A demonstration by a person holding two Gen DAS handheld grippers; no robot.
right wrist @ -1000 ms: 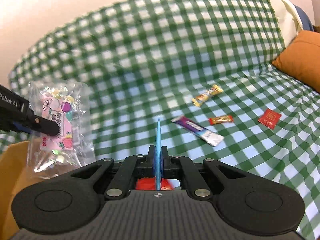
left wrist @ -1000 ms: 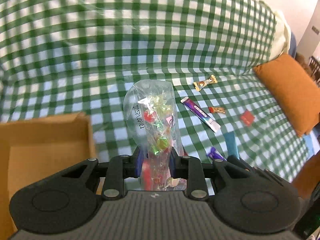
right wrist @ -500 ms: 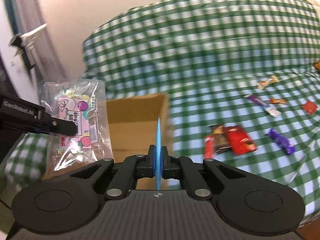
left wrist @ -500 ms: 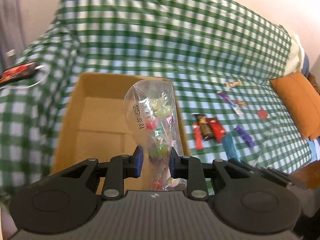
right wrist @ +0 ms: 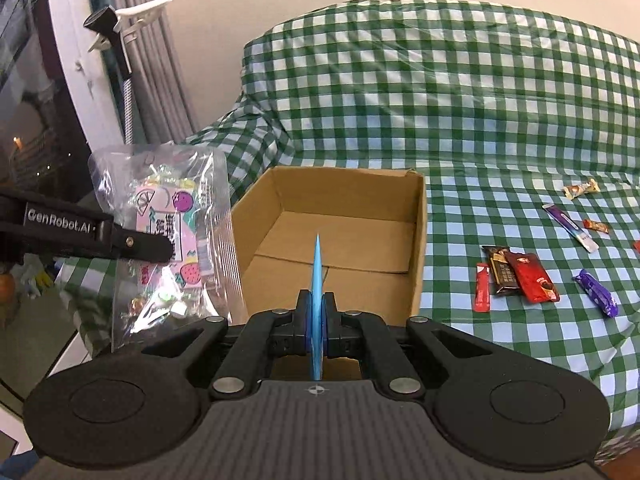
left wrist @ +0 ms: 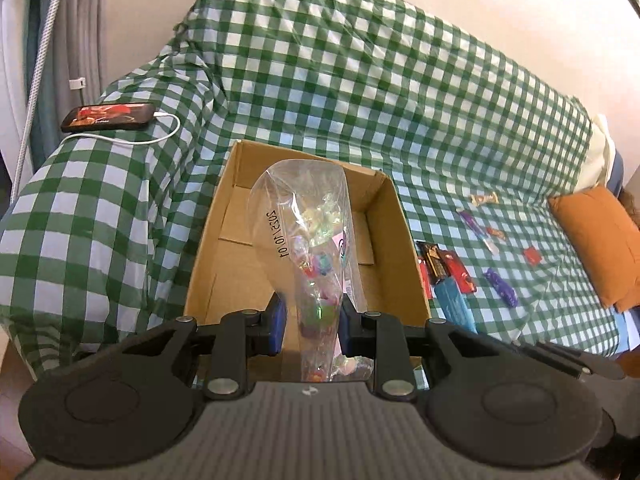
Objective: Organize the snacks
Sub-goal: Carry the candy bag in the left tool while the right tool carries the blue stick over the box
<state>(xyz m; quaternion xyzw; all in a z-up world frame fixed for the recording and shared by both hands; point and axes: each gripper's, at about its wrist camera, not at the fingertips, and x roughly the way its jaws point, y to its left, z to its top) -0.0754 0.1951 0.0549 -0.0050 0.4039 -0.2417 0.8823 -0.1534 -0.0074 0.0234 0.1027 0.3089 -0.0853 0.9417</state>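
My left gripper [left wrist: 312, 320] is shut on a clear bag of colourful candies [left wrist: 316, 240] and holds it upright above the near edge of an open cardboard box [left wrist: 236, 200]. The bag [right wrist: 168, 232] and the left gripper's fingers [right wrist: 132, 242] also show left of the box [right wrist: 418, 240] in the right wrist view. My right gripper [right wrist: 317, 312] is shut on a thin blue packet [right wrist: 317, 272], seen edge-on, at the box's near side. The box's inside looks empty.
Several snack packets lie on the green checked sofa cover right of the box: red and dark bars [right wrist: 516, 276], a purple wrapper [right wrist: 596, 294], a purple-white stick [right wrist: 572, 228], a gold wrapper [right wrist: 580, 189]. A phone on a cable [left wrist: 108, 117] rests on the armrest. An orange cushion [left wrist: 600, 240] lies far right.
Both grippers have swung left and back from the loose snacks to the cardboard box, each still holding its packet. The box now fills the middle of both views.
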